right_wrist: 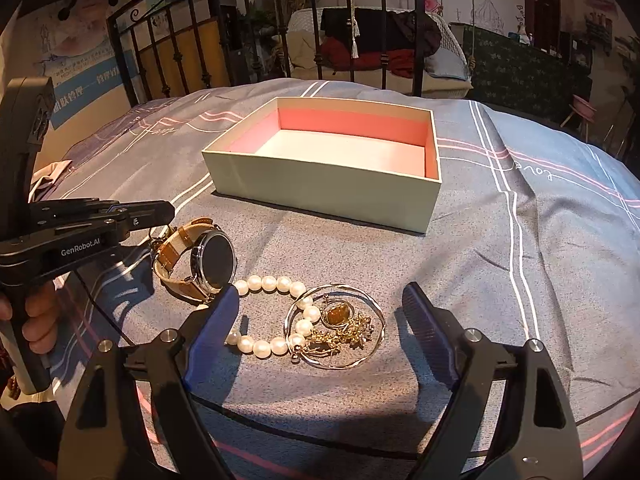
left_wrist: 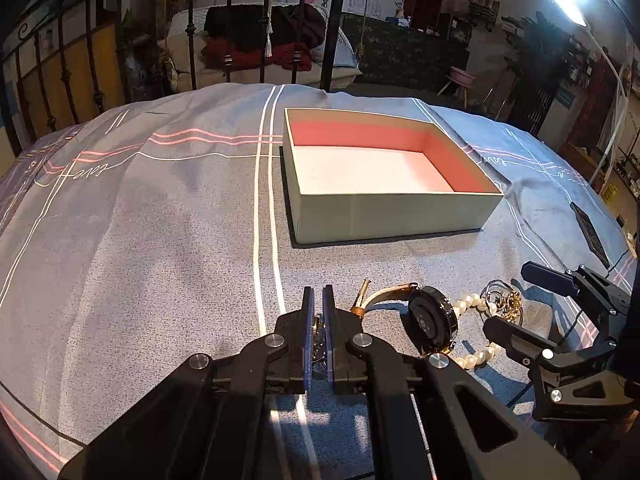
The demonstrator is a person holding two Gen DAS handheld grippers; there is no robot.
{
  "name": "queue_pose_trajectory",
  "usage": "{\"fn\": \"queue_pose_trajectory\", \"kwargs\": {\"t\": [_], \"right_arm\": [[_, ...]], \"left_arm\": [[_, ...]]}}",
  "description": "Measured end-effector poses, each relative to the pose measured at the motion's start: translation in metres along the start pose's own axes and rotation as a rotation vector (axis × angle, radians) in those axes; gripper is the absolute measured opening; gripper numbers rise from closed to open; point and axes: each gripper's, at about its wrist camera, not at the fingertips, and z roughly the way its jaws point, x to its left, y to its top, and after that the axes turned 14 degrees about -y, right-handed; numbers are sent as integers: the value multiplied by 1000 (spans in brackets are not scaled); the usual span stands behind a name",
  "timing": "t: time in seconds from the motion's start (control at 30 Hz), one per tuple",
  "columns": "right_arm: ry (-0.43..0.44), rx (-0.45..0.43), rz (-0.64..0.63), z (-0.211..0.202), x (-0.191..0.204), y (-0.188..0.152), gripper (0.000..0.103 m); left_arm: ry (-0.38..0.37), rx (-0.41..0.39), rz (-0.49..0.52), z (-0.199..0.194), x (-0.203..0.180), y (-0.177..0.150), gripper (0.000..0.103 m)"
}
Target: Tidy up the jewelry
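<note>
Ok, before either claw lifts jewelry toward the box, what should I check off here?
1. Open pale-green cardboard box with pink lining holds nothing: ok.
2. Left claw shut on something small and gold: ok; what the piece is: cannot tell.
3. Right claw open, straddling the jewelry pile: ok.
4. White pearl bracelet overlaps the silver wire hoops with gold chain tangle; separate lift: not ok.
5. Tan leather-strap watch with black round face clear of the left claw's grip: cannot tell.
</note>
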Motion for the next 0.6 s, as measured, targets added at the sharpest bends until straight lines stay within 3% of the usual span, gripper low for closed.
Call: {"fn": "queue_pose_trajectory", "kwargs": {"t": [0.03,0.13,0.23,0.3,0.6], "right_arm": [[2,13,1,2,0,0,78],[5,65,2,12,0,-1,52],[7,67,2,13,-1,-2,51],[14,50,2,10,-1,-3,24],[39,6,0,-2,-5,-1,10]], "left_arm": [[-4,-6,-1,-2,0,1,4],[-18,-32,-22,-9,2,4,4],[-44,-57,-49,-18,6,8,4],[-59,-72,-67,-22,7,12,4],[-78,-91,-64,-25,0,21,4]]}}
